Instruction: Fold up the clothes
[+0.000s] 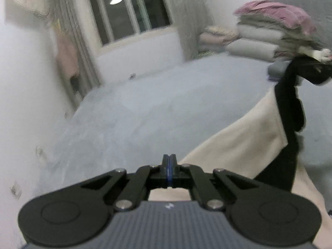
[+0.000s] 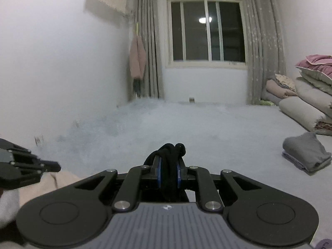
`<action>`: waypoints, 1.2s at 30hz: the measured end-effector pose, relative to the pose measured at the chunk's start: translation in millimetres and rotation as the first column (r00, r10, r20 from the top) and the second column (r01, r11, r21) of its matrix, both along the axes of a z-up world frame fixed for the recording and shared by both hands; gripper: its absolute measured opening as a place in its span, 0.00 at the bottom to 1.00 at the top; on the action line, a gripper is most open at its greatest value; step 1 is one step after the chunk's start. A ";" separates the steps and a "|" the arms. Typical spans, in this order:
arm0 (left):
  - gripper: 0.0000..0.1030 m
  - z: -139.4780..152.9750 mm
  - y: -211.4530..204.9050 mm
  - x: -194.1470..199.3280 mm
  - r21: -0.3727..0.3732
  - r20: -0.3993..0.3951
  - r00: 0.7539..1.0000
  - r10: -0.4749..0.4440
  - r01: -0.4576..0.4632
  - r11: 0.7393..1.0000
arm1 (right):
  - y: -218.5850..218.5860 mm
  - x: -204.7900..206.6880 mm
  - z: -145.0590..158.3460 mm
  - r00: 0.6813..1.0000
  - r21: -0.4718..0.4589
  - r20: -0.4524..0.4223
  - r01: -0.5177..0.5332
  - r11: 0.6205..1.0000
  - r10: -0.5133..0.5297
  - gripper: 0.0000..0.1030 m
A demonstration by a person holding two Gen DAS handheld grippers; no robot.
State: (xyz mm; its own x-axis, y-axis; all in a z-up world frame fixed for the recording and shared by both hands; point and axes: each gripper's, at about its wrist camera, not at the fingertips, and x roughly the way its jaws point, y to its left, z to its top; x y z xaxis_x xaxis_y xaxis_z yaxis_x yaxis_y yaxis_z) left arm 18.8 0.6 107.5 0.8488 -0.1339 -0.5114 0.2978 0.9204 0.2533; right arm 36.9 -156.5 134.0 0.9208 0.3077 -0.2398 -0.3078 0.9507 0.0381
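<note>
Clothes lie on a big grey bed in a white room. The left gripper has its two fingers pressed tight together, with nothing between them. Under it and off to the right lies a cream garment with a black edge. The black edge runs up from the cream cloth toward the top right, where it is lifted off the bed. Something white shows at the top of that lifted black part, but it is too blurry to tell what it is.

The right gripper is clenched on a bunch of black cloth. The cloth is squeezed between the two blue pads and bulges out past the fingertips. In the right wrist view, the left gripper sits low at the left side, just above the cream garment.

A grey folded garment rests on the bed at the right, well apart from both grippers. Behind it, against the wall, is a stack of folded quilts with a pink one on top. A dark window with grey curtains is at the far end of the bed. A pink cloth hangs beside the left curtain.
</note>
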 end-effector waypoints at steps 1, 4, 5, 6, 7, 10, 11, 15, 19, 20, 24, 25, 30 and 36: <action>0.02 -2.8 -6.4 -2.7 -0.021 -0.032 0.997 -0.067 0.066 0.998 | 1.8 -3.2 3.4 1.000 0.004 0.020 -0.010 1.000 0.010 0.13; 0.44 -24.1 -49.6 -15.7 0.036 -0.057 0.981 -0.184 0.186 0.982 | 17.2 -13.9 13.8 0.996 -0.008 0.062 -0.062 0.998 0.062 0.13; 0.57 -29.6 -61.5 -21.3 0.067 -0.035 0.979 -0.201 0.203 0.977 | 20.8 -17.2 17.2 0.995 -0.006 0.072 -0.072 0.997 0.073 0.13; 0.77 -35.0 -73.0 -26.5 0.095 -0.015 0.975 -0.220 0.220 0.971 | 23.9 -20.5 20.7 0.993 -0.002 0.084 -0.080 0.997 0.080 0.13; 0.86 -40.0 -83.0 -30.1 0.113 -0.001 0.971 -0.238 0.237 0.965 | 26.6 -23.2 23.6 0.992 0.002 0.095 -0.087 0.996 0.086 0.13; 0.88 -52.5 -102.3 -33.0 0.164 0.012 0.960 -0.280 0.274 0.948 | 31.4 -32.0 30.6 0.987 0.005 0.125 -0.104 0.995 0.102 0.13; 0.88 -57.9 -108.9 -30.9 0.198 0.018 0.965 -0.261 0.253 0.947 | 31.4 -34.9 32.2 0.985 0.008 0.132 -0.112 0.994 0.110 0.13; 0.02 -71.2 -102.4 -2.7 0.236 -0.025 0.992 -0.125 0.127 0.963 | 28.8 -45.4 37.6 0.979 0.008 0.162 -0.129 0.992 0.126 0.13; 0.02 -39.9 -51.6 23.0 0.034 -0.048 0.998 -0.049 0.050 0.998 | 12.8 -39.7 31.4 0.988 -0.020 0.132 -0.079 0.997 0.080 0.13; 0.02 -29.1 -38.4 26.6 -0.021 -0.038 0.999 -0.025 0.024 0.999 | 8.6 -37.0 28.1 0.990 -0.027 0.114 -0.076 0.997 0.079 0.13; 0.02 6.8 1.8 36.1 -0.153 0.028 0.997 0.071 -0.066 0.986 | 3.7 -39.9 21.6 0.972 -0.052 0.074 -0.219 0.974 0.222 0.13; 0.02 11.9 9.0 36.6 -0.171 0.039 0.995 0.087 -0.079 0.982 | 6.6 -43.6 20.6 0.952 -0.061 0.062 -0.297 0.953 0.301 0.14; 0.02 37.1 39.5 29.2 -0.258 0.053 0.992 0.113 -0.095 0.961 | 43.1 -60.7 -4.0 0.765 -0.205 -0.130 -0.643 0.738 0.631 0.36; 0.02 61.6 60.3 3.1 -0.316 0.105 0.989 0.108 -0.070 0.946 | 81.5 -37.2 -36.3 0.835 -0.406 -0.262 -0.550 0.730 0.483 0.45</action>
